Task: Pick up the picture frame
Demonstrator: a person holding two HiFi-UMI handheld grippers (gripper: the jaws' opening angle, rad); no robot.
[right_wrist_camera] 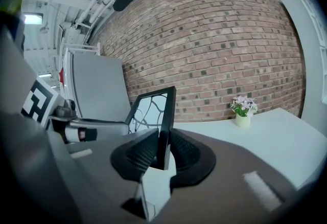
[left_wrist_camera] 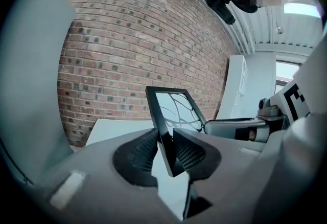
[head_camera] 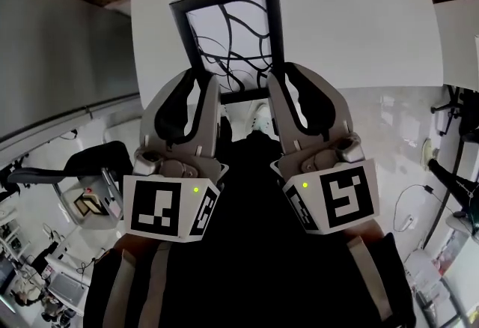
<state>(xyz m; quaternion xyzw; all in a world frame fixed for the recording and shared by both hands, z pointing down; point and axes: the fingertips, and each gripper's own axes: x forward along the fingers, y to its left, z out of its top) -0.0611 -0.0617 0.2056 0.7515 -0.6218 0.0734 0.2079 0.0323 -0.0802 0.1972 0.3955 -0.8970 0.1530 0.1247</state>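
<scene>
A black picture frame [head_camera: 230, 38] with a black-line pattern on white hangs above the white table [head_camera: 352, 27], lifted off it. My left gripper [head_camera: 200, 85] is shut on the frame's lower left corner, and my right gripper [head_camera: 278, 83] is shut on its lower right corner. In the left gripper view the frame [left_wrist_camera: 171, 120] stands edge-on between the ribbed pads [left_wrist_camera: 145, 151], with the right gripper's arm [left_wrist_camera: 240, 127] beyond it. The right gripper view has the frame [right_wrist_camera: 156, 115] pinched between its pads [right_wrist_camera: 140, 155] too.
A small pot of pale flowers [right_wrist_camera: 242, 110] stands on the table against the brick wall [right_wrist_camera: 214, 39]. A grey panel [head_camera: 60, 57] rises at the table's left. Office clutter, a chair [head_camera: 97, 162] and cables lie on the floor below.
</scene>
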